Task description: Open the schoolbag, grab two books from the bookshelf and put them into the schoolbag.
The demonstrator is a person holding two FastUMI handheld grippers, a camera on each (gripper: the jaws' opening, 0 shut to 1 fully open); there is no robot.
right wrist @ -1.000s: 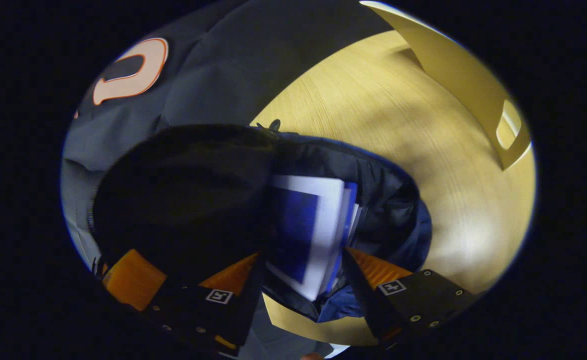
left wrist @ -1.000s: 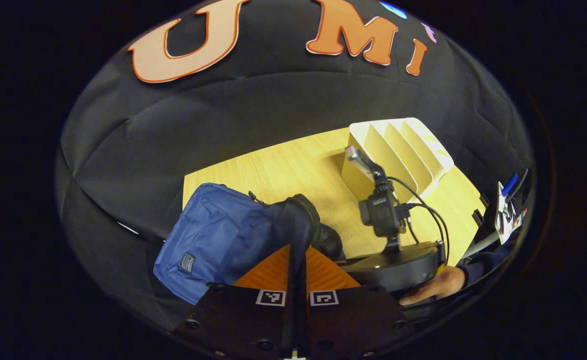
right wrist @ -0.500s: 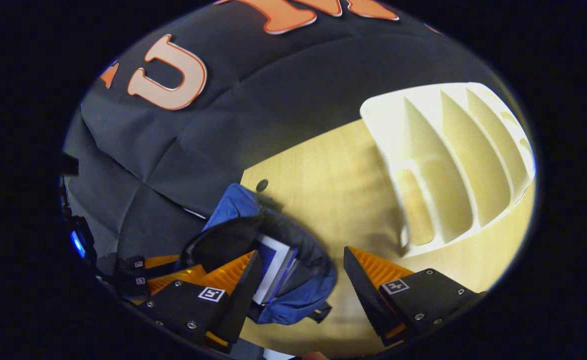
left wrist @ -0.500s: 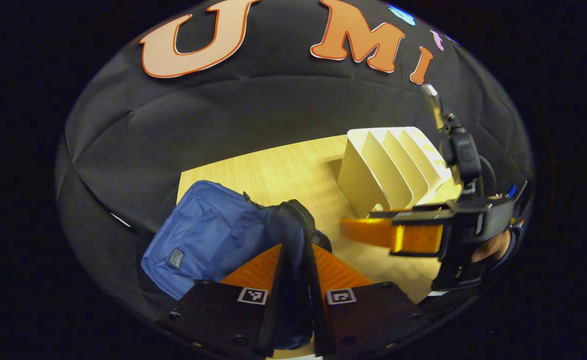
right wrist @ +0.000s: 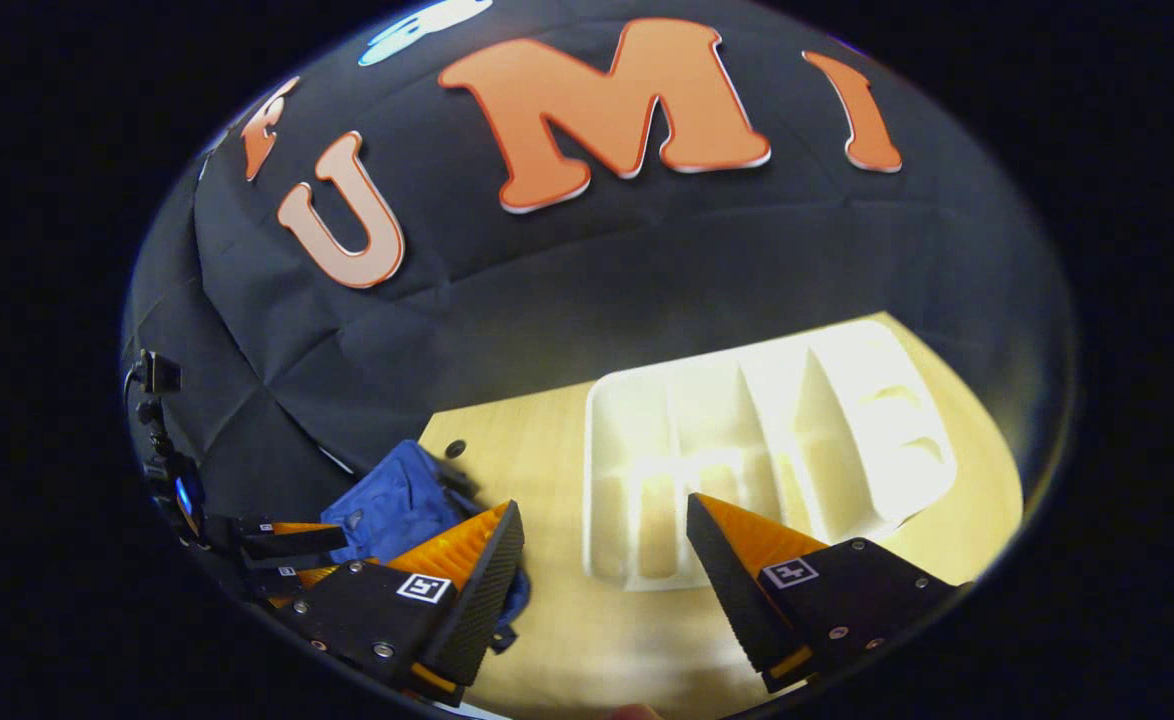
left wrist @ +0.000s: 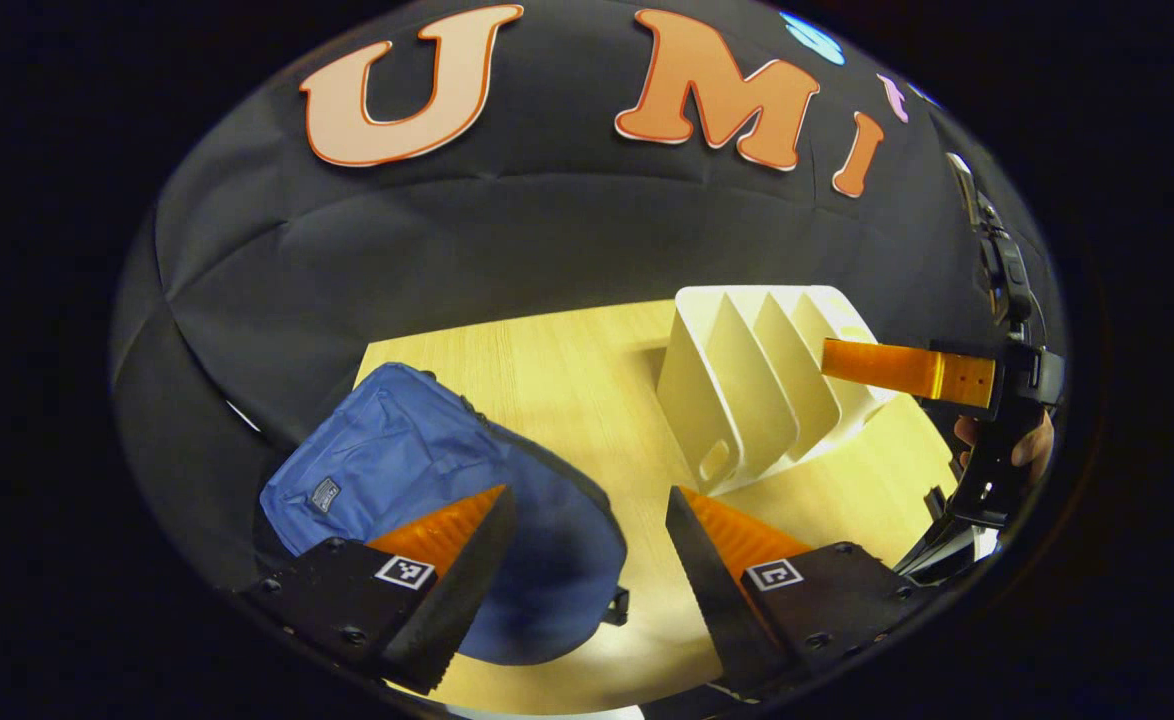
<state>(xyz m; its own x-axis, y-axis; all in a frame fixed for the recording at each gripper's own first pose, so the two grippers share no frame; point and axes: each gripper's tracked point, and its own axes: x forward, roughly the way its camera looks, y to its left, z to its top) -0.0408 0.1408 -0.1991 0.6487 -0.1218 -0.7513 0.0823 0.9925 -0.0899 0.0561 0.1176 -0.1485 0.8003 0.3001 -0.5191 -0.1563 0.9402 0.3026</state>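
The left gripper (left wrist: 587,535) has two wedge-shaped fingers with ribbed inner faces on dark plates studded with screws, each plate bearing a small square black-and-white marker behind its finger. The right gripper (right wrist: 602,545) is built alike, its own plates screwed and marked the same way. In the left gripper view, off to the right of that claw, the right gripper's dark body carries a small camera on a stalk with a cable.

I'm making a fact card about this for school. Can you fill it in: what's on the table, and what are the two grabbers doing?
table: light wood
schoolbag: blue, lying on the table's left part in the left gripper view
bookshelf: white, with dividers, no books visible in its slots
left gripper: jaws open, holding nothing, above the bag
right gripper: jaws open, holding nothing, facing the bookshelf
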